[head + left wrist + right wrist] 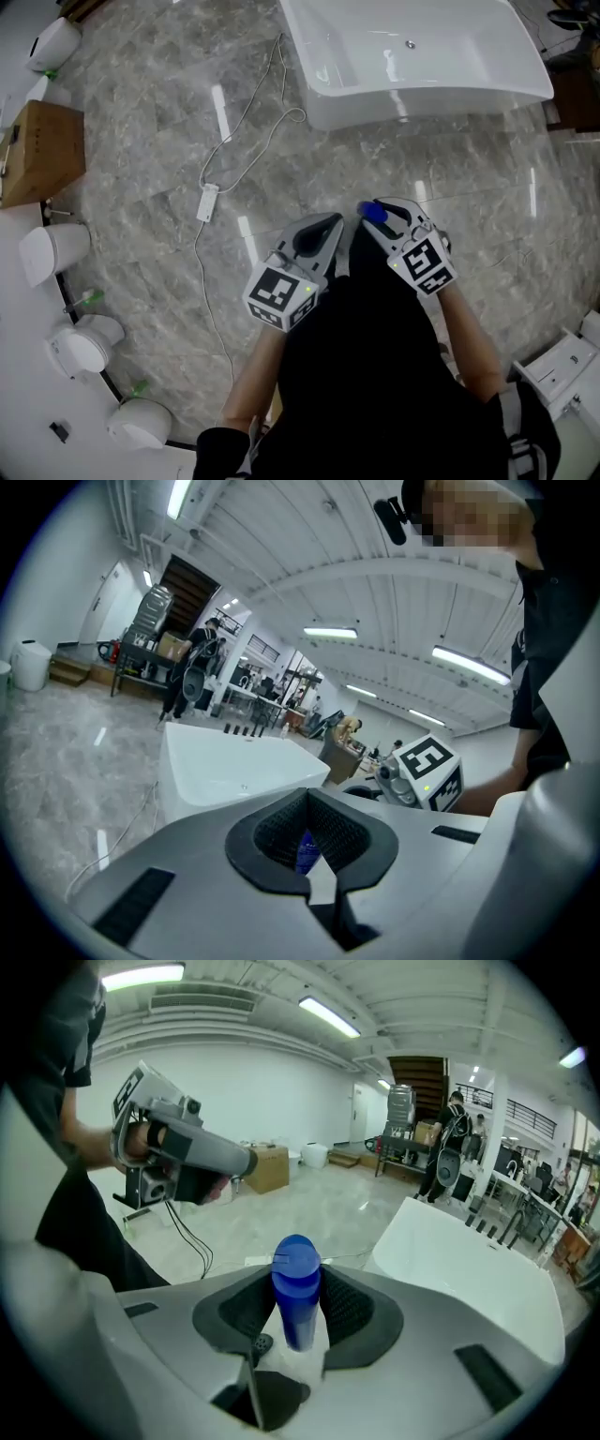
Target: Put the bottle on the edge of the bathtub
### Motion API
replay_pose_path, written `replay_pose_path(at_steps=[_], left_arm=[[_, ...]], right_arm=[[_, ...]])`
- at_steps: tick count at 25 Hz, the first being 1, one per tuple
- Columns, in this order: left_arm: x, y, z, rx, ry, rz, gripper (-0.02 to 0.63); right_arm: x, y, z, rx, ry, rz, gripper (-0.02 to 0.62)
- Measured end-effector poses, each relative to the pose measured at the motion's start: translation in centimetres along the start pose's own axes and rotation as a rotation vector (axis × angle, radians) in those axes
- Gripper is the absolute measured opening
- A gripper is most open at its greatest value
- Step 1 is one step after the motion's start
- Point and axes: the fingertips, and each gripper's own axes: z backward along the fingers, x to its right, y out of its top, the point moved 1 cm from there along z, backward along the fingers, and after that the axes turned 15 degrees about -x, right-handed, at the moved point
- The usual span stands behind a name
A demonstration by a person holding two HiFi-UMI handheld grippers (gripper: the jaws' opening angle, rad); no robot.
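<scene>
The right gripper (298, 1288) was clamped on a blue bottle (297, 1302), its dark pads pressing the bottle's sides, with the rounded cap standing up above the jaws. In the head view the bottle was short of the white bathtub (431, 101), over the grey marble floor (150, 112) on the person's side of the tub. It was well apart from the tub's rim and touched no part of it.

The left gripper (307, 797) was closed, its jaw tips meeting and nothing held between them. A sliver of blue showed through the hollow behind the tips, and I could not tell what it was. This gripper hung just beside the right one, on the side away from the bathtub's right end, and was likewise short of the tub.

A thin white cable (248, 150) trailed across the floor from the bathtub's near left corner toward the person. A brown cardboard box (42, 150) sat far to the left of the bathtub. Both jaw sets pointed toward the tub.
</scene>
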Motion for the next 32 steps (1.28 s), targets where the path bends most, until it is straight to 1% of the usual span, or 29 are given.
replay_pose_path(at_steps=[2, 6, 11, 15, 17, 21, 23, 25, 29, 32], left_arm=[[-1.0, 0.5, -0.8, -0.002, 0.014, 0.023, 0.008], [-3.3, 2.3, -2.9, 0.003, 0.071, 0.082, 0.009], [-5.3, 4.6, -5.8, 0.046, 0.169, 0.207, 0.009], [-7.7, 5.0, -8.9, 0.069, 0.237, 0.291, 0.009], [-9.2, 4.9, -10.5, 0.092, 0.276, 0.339, 0.009], [-11.5, 3.2, -13.4, 0.105, 0.334, 0.394, 0.008], [-12.8, 1.8, -14.8, 0.103, 0.344, 0.438, 0.009], [-14.1, 0.4, -16.1, 0.108, 0.338, 0.47, 0.009], [-16.9, -2.4, -18.5, 0.11, 0.323, 0.48, 0.009], [-19.3, -4.9, -19.7, 0.113, 0.328, 0.481, 0.009]], right_arm=[[1.4, -0.5, -1.5, -0.042, 0.029, 0.029, 0.146], [5.1, -1.3, -4.6, -0.109, 0.096, 0.081, 0.146], [9.6, -2.5, -8.6, -0.211, 0.168, 0.22, 0.146], [12.8, -3.6, -13.2, -0.266, 0.229, 0.277, 0.146], [14.1, -4.4, -15.7, -0.295, 0.259, 0.324, 0.146], [15.3, -6.2, -20.8, -0.359, 0.314, 0.408, 0.146], [16.0, -7.2, -23.7, -0.387, 0.331, 0.417, 0.146], [16.7, -8.2, -26.9, -0.416, 0.337, 0.408, 0.144], [17.6, -10.4, -33.1, -0.478, 0.316, 0.397, 0.144], [17.5, -12.4, -37.5, -0.517, 0.296, 0.421, 0.144]])
